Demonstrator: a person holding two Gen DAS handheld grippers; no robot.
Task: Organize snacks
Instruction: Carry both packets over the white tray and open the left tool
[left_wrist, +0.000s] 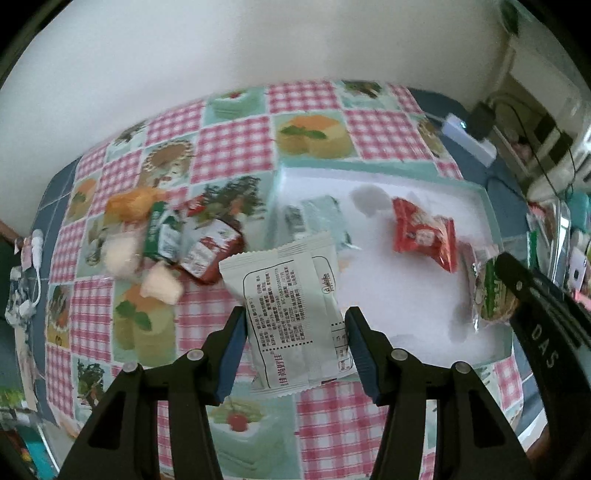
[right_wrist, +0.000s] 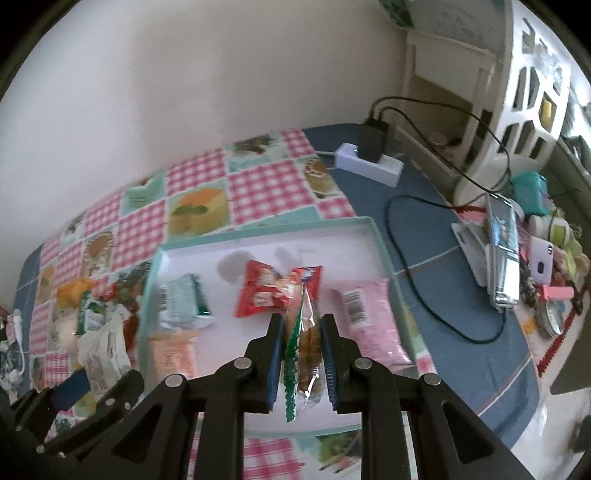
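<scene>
Checked-cloth tabletop (left_wrist: 229, 147) by a white wall | left fingers (left_wrist: 295, 347) clamp pale printed sachet (left_wrist: 284, 314), shallow teal-rimmed white tray (left_wrist: 484, 199) ahead-right | right fingers (right_wrist: 303, 354) pinch clear green-edged nut packet (right_wrist: 303, 343) upright over tray.

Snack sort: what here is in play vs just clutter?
In play:
- left gripper, shut on white packet
- right gripper, shut on clear green-edged packet
- tray with red packet
- loose snack pile

Clutter:
- power strip
- black cable
- phone
</scene>
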